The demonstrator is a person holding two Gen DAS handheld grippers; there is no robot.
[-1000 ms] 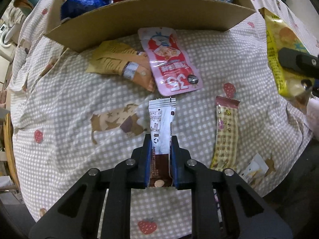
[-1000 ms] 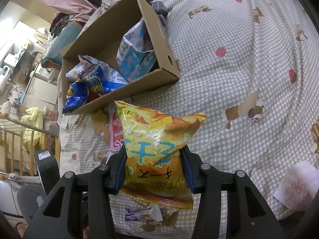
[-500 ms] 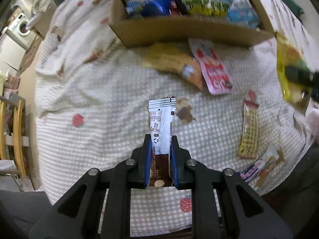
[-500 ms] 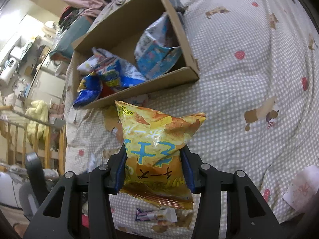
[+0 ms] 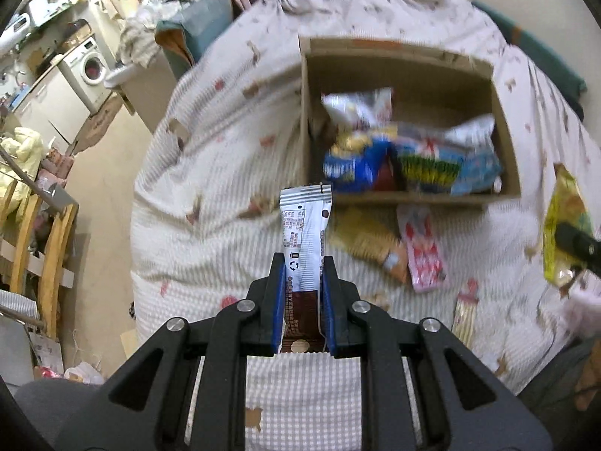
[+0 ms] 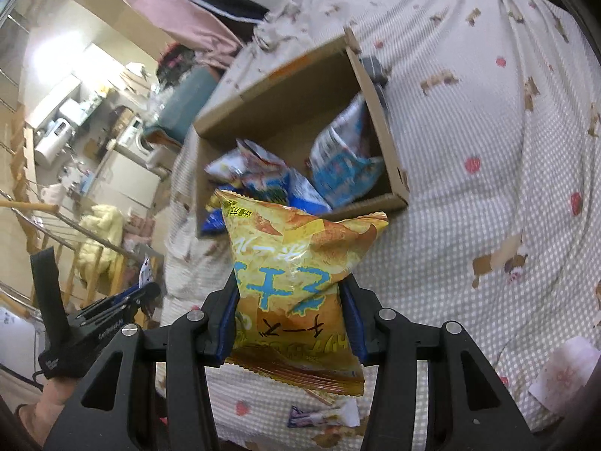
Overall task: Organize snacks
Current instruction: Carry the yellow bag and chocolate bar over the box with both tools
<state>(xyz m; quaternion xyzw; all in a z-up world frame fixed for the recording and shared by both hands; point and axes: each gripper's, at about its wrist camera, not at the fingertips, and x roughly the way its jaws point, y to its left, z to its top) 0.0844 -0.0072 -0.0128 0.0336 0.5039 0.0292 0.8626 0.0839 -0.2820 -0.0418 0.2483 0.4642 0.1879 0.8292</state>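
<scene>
My left gripper (image 5: 302,263) is shut on a slim white and brown snack stick (image 5: 305,240), held upright above the bed. Beyond it lies an open cardboard box (image 5: 413,199) with several blue, white and green snack bags inside. My right gripper (image 6: 288,289) is shut on a puffy yellow chip bag (image 6: 293,263), raised in front of the same cardboard box (image 6: 387,150). The yellow chip bag (image 5: 563,225) also shows at the right edge of the left wrist view. An orange packet (image 5: 370,242), a pink pouch (image 5: 424,251) and a beige bar (image 5: 464,319) lie on the cover in front of the box.
The bed carries a checked cover (image 5: 225,188) with strawberry and dog prints. A small blue and white wrapper (image 6: 323,415) lies near its front edge. Left of the bed are a wooden chair (image 5: 41,236), bare floor and a washing machine (image 5: 88,71). A pink patterned cloth (image 6: 563,376) sits at right.
Both grippers have risen with their snacks still held. The left one climbed a lot, so the box's inside and the room at left came into view. The box looks farther and more open.
</scene>
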